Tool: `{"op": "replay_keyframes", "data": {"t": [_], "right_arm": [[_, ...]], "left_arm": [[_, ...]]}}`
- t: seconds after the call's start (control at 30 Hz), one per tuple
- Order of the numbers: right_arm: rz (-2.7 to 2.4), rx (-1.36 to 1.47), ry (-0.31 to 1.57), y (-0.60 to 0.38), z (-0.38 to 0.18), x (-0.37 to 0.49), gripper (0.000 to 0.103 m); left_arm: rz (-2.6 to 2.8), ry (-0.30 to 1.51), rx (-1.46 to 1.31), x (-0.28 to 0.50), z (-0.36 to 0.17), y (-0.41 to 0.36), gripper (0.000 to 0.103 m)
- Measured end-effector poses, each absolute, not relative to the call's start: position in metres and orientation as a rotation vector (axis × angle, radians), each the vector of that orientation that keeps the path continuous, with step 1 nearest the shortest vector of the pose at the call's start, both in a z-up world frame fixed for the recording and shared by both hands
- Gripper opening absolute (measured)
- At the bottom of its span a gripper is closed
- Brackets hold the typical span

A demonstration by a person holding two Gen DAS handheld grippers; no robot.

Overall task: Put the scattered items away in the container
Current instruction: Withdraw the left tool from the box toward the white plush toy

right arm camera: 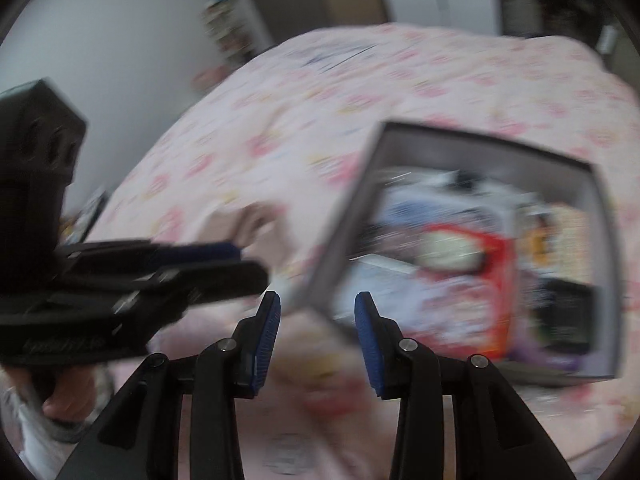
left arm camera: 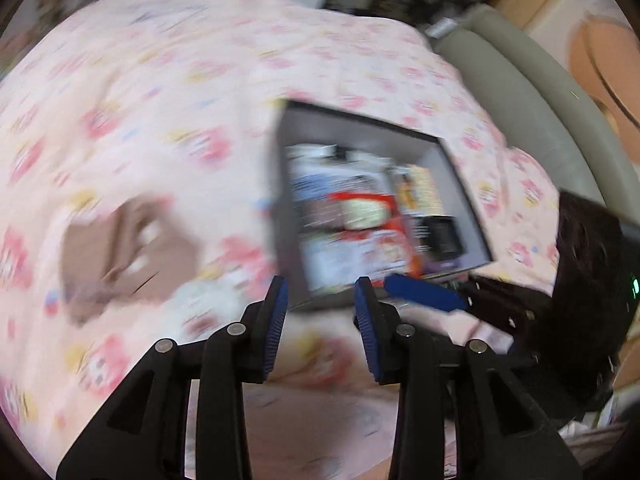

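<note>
Brown patch (left arm camera: 124, 248) left view, hand (right arm camera: 64, 404) right view

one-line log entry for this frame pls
left gripper: open, nothing held | right gripper: open, nothing held | grey box: on pink bedspread, packets inside | frames motion-blurred

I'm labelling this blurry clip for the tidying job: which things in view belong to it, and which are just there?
Part of the job:
- grey rectangular box, packets already inside
- left gripper, open, empty
- right gripper, open, empty

Just there:
- pink patterned bedspread
- brown patch on it, too blurred to identify
- grey padded headboard
</note>
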State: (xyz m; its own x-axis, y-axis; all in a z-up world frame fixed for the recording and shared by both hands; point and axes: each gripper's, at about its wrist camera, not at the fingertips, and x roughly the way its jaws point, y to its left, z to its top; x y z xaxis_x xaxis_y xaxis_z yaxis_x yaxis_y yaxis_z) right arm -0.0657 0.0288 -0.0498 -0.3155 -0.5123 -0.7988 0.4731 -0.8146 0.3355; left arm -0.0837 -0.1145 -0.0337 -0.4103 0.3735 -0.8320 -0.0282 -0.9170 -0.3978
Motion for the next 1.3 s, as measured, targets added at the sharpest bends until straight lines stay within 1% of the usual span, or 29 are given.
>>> {"op": "replay_keyframes", "data": {"t": [0.23,0.4,0.47,0.53,0.57,0.63,0.67,0.7,0.73,0.77,0.8,0.93,1.07,1.1,1.13,1.17,1.2,1.23,1.3], "right_arm": [[-2.038,1.509,0.052,-0.035,-0.102,-0.07,0.035],[-2.017,1.633,0.043,-0.046,-0.139,-0.079,0.035],[-2.019,1.67,0.04,-0.046,-0.151,-0.083,0.035],[-2.019,1.706,0.032,-0.046,-0.162,-0.088,0.035],[-2.014,1.722,0.025,-0.046,-0.166,-0.09,0.035],[-2.01,1.733,0.012,-0.047,-0.17,-0.094,0.035],[-2.012,1.731,0.012,-0.047,-0.17,-0.094,0.035],[-2.015,1.728,0.017,-0.049,-0.169,-0.095,0.035],[-2.017,1.723,0.024,-0.05,-0.168,-0.095,0.035],[-2.021,1.717,0.029,-0.051,-0.167,-0.095,0.035],[-2.023,1.711,0.029,-0.052,-0.165,-0.095,0.035],[-2.04,1.681,0.024,-0.055,-0.153,-0.096,0.035],[-2.04,1.611,0.01,-0.061,-0.134,-0.096,0.035],[-2.036,1.598,0.006,-0.064,-0.131,-0.097,0.036],[-2.032,1.606,0.005,-0.069,-0.131,-0.098,0.04],[-2.026,1.622,0.004,-0.073,-0.133,-0.1,0.041],[-2.024,1.641,0.009,-0.077,-0.136,-0.102,0.042],[-2.023,1.662,0.021,-0.079,-0.138,-0.103,0.042],[-2.026,1.669,0.04,-0.079,-0.139,-0.102,0.042]], "left_arm": [[2.361,-0.682,-1.747,-0.064,-0.096,-0.209,0.035],[2.179,-0.813,-1.811,-0.073,-0.139,-0.24,0.036],[2.1,-0.82,-1.828,-0.08,-0.153,-0.24,0.036],[2.021,-0.803,-1.854,-0.089,-0.165,-0.236,0.04],[1.994,-0.794,-1.87,-0.094,-0.171,-0.233,0.044],[1.949,-0.756,-1.891,-0.102,-0.18,-0.225,0.045],[1.934,-0.741,-1.895,-0.105,-0.182,-0.222,0.043],[1.933,-0.727,-1.886,-0.107,-0.183,-0.22,0.027],[1.942,-0.716,-1.867,-0.108,-0.182,-0.219,0.019],[1.959,-0.706,-1.858,-0.108,-0.182,-0.218,0.008],[1.991,-0.688,-1.858,-0.106,-0.181,-0.218,0.001],[2.184,-0.594,-1.843,-0.089,-0.164,-0.23,0.0],[2.362,-0.607,-1.767,-0.061,-0.137,-0.257,0.0],[2.369,-0.627,-1.751,-0.056,-0.134,-0.263,0.001],[2.336,-0.676,-1.734,-0.053,-0.135,-0.267,0.001],[2.279,-0.758,-1.708,-0.052,-0.139,-0.271,0.002],[2.234,-0.824,-1.691,-0.055,-0.142,-0.277,0.007],[2.201,-0.852,-1.688,-0.06,-0.146,-0.276,0.009],[2.145,-0.822,-1.713,-0.075,-0.156,-0.264,0.018]]}}
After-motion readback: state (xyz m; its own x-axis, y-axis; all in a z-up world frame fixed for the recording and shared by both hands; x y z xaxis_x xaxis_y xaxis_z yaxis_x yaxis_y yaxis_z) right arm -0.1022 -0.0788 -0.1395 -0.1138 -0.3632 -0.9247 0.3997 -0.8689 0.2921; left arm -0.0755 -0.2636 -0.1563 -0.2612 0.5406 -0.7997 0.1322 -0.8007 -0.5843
